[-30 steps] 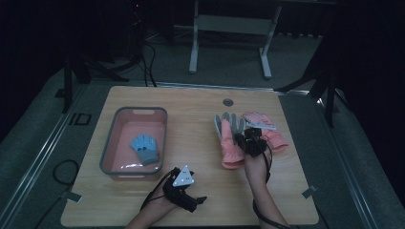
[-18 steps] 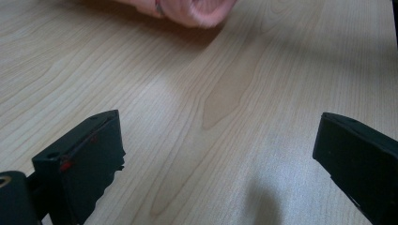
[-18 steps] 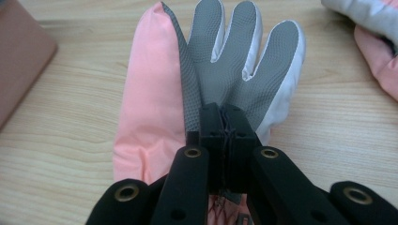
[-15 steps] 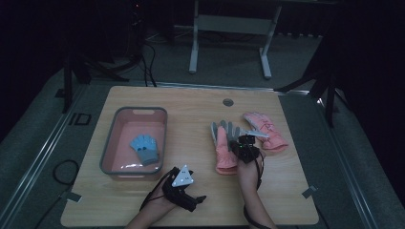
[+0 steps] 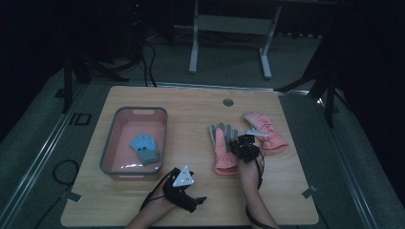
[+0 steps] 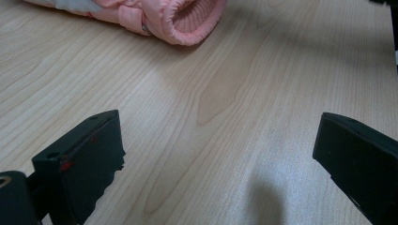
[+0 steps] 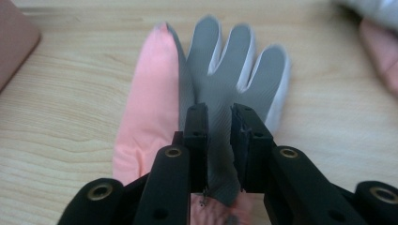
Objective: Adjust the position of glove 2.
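Three gloves total: two pink, one blue. My right gripper (image 5: pixel 237 143) pinches the grey palm fabric of the nearer pink glove (image 5: pixel 223 153), jaws narrow with cloth between them; that glove lies flat, right of tabletop centre. The second pink glove (image 5: pixel 265 131) lies just beside it, toward the right edge. The blue glove (image 5: pixel 145 147) sits in one pink bin (image 5: pixel 110 152) on the left half. My left gripper (image 5: pixel 197 202) rests near the front edge, jaws wide, holding nothing.
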Demonstrator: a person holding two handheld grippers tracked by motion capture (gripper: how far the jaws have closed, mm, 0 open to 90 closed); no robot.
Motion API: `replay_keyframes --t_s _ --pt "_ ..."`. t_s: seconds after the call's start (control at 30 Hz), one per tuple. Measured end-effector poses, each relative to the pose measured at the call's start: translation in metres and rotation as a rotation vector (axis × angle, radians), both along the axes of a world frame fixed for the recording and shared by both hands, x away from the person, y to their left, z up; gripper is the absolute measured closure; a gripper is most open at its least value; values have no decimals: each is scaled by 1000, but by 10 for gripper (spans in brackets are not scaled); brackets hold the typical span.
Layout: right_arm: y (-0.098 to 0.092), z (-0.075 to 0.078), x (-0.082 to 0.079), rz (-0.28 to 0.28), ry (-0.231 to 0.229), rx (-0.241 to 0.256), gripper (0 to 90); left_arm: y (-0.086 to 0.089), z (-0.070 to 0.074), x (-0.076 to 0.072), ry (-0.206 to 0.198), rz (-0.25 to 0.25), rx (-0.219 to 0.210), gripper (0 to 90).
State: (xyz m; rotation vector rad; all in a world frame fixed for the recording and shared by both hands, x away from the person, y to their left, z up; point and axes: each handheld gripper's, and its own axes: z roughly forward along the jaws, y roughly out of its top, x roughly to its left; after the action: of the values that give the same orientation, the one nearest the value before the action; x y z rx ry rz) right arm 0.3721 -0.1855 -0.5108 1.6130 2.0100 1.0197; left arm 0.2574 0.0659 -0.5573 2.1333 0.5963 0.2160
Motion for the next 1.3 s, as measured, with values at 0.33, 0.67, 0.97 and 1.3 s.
replay_keyframes --t_s 0.33,0.67,0.97,1.3 --pt "-43 31 3 99 -67 -34 645 0 0 0 -3 5 0 24" --pt "-101 45 20 176 -122 -57 611 0 -1 0 -1 5 2 24" --pt "-148 47 49 186 -133 -77 575 1 -1 0 0 -6 -3 24" --pt "-155 25 81 215 -59 -41 552 2 -1 0 5 -5 -13 24"
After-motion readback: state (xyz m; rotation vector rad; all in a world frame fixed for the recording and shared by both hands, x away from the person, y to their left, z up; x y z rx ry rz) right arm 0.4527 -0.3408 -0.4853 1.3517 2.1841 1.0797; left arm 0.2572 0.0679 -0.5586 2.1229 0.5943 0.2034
